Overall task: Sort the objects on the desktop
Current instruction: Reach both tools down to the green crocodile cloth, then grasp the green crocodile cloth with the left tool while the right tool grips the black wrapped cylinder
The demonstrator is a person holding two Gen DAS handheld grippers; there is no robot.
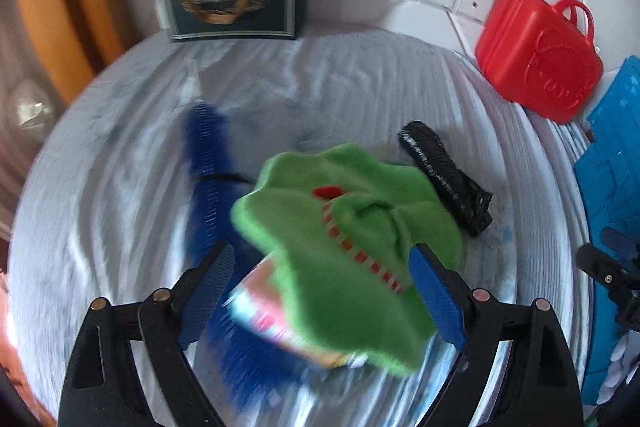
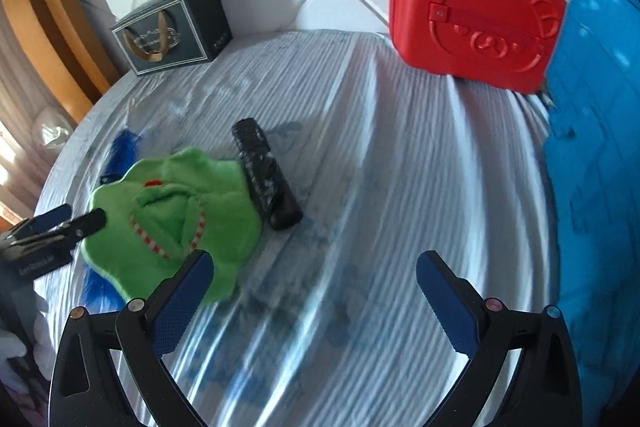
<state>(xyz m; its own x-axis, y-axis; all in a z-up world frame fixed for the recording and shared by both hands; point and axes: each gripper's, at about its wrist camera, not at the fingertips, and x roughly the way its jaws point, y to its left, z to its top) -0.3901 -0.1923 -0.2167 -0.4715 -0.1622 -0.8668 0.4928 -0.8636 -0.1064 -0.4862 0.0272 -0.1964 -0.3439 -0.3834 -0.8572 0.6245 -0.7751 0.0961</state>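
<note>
Straddling the green plush toy (image 1: 344, 247) at lower centre, the left gripper (image 1: 322, 291) has fingers apart; right gripper (image 2: 312, 301) likewise, over bare cloth. Risk: closing may also snag the blue brush (image 1: 208, 167) and packet (image 1: 276, 315) beneath, dragging them along.

The table (image 2: 360, 155) wears a pale striped cloth. On it lie a blue brush (image 1: 208, 163), a black roll (image 2: 266, 173), a red case (image 2: 472, 15) and a dark box (image 2: 172, 31); a green plush (image 2: 172, 211) lies over the brush.
</note>
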